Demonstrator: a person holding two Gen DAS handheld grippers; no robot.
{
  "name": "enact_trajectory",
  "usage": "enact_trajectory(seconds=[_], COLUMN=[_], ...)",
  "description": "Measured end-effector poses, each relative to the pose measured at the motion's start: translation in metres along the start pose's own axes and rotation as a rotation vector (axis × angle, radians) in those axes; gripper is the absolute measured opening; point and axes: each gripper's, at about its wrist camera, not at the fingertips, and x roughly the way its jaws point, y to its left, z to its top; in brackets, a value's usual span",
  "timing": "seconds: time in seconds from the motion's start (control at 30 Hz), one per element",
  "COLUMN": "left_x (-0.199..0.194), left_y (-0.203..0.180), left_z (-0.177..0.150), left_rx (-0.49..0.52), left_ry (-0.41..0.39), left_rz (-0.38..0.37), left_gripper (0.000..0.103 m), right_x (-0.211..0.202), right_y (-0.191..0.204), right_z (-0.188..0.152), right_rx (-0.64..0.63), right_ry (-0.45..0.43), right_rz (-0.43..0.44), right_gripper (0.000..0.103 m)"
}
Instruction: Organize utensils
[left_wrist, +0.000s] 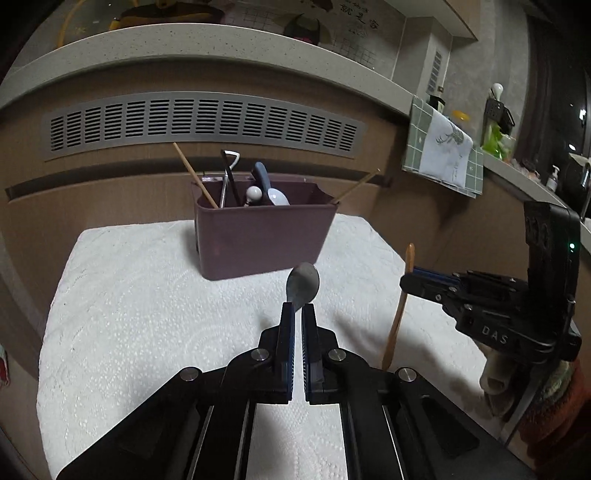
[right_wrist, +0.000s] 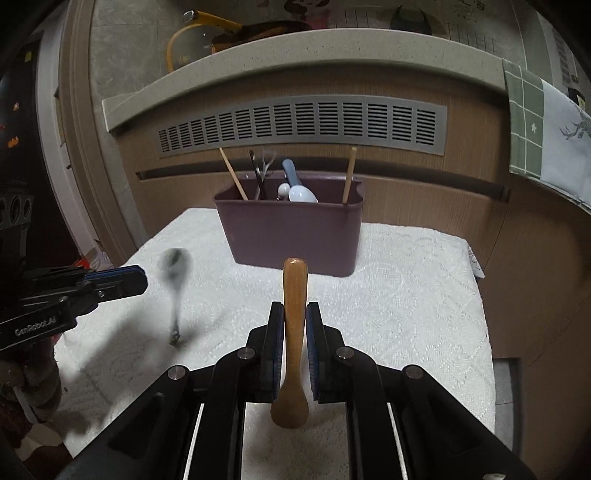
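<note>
Dim light, fisheye bending, metal spoon (right_wrist: 173, 280) motion-blurred

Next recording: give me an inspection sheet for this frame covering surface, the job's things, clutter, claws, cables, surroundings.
Surface: white textured cloth covering the table.
Job's things: maroon bin at the back of the cloth, already holding chopsticks, a white ceramic spoon and dark-handled utensils; metal spoon and wooden spoon both held above the cloth.
Clutter: nothing seen on the cloth.
Claws: left claw shut on the metal spoon, bowl end forward; right claw shut on the wooden spoon's handle, bowl toward the camera.
Cables: nothing seen.
Surroundings: grey vent grille in a wooden panel under a speckled counter; green checked towel hanging to the right.
</note>
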Motion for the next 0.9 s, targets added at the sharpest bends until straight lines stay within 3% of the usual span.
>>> enact_trajectory(seconds=[0.2, 0.33, 0.4, 0.47, 0.5, 0.67, 0.9], left_x=[0.007, 0.037, 0.063, 0.086, 0.098, 0.153, 0.174], left_y=[0.009, 0.013, 0.022, 0.035, 0.041, 0.053, 0.037], left_z=[-0.004, -0.006, -0.003, 0.002, 0.005, 0.008, 0.015], left_rx=[-0.012, 0.008, 0.002, -0.041, -0.056, -0.067, 0.027], left_ry=[0.036, 0.131, 0.185, 0.217, 0.232, 0.335, 0.359], left_rz=[0.018, -0.026, -0.054, -0.008, 0.009, 0.077, 0.17], left_gripper=[0.003, 0.006, 0.015, 0.038, 0.041, 0.043, 0.043], right_x=[0.001, 0.003, 0.004, 0.003, 0.003, 0.018, 0.04], right_y=[0.002, -0.008, -0.015, -0.02, -0.021, -0.03, -0.027], right_z=[0.001, -0.002, -0.003, -0.003, -0.003, 0.0, 0.006], right_rx=[-0.024, -0.011, 0.008, 0.017, 0.017, 0.03, 0.007], right_ry=[-0.003, 0.012, 0.016, 0.016, 0.014, 0.021, 0.032], right_rz=[-0.014, -0.032, -0.032, -0.034, -0.035, -0.016, -0.028], right_gripper=[0.011, 0.011, 0.011, 0.011, 0.011, 0.011, 0.011])
